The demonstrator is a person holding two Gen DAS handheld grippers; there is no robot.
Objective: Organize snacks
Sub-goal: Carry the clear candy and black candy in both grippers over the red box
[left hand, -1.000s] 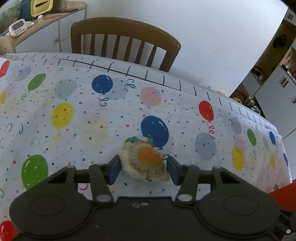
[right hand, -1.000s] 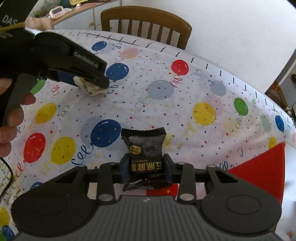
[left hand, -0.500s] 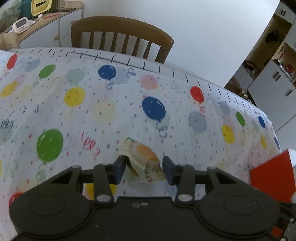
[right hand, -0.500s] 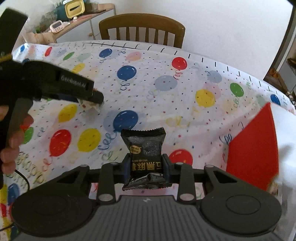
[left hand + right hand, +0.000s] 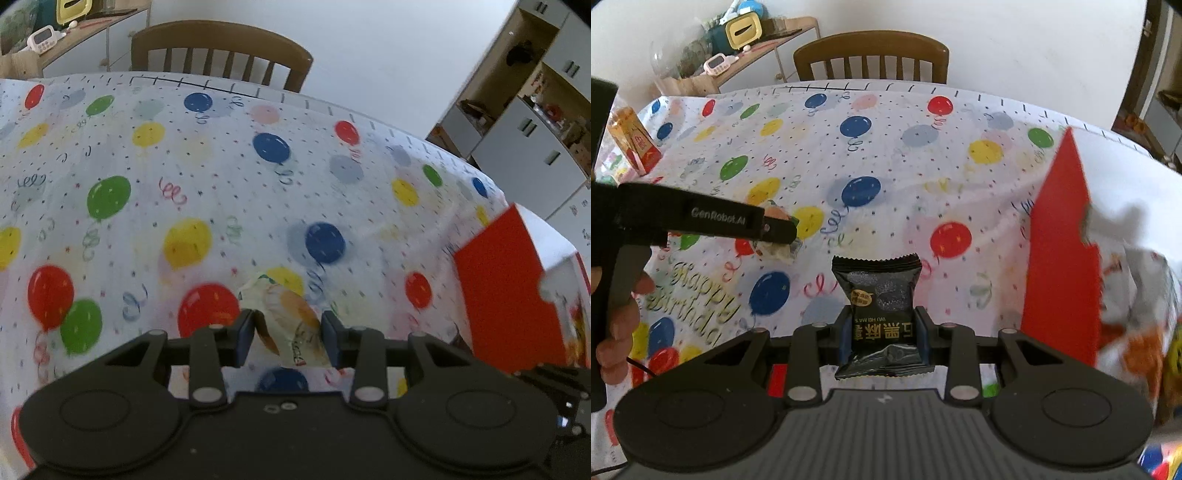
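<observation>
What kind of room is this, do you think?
Likely a home dining room: a table under a balloon-print birthday tablecloth, a wooden chair pushed up to it, and a cluttered sideboard against the wall.

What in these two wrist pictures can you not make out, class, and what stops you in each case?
- Red box, left wrist view: contents hidden by its flap; right side cut off by the frame edge.
- Pale snack in the left gripper: printing blurred, unreadable.
- Same snack, right wrist view: mostly hidden behind the gripper.
- Yellow packet, right wrist view: label too small.
</observation>
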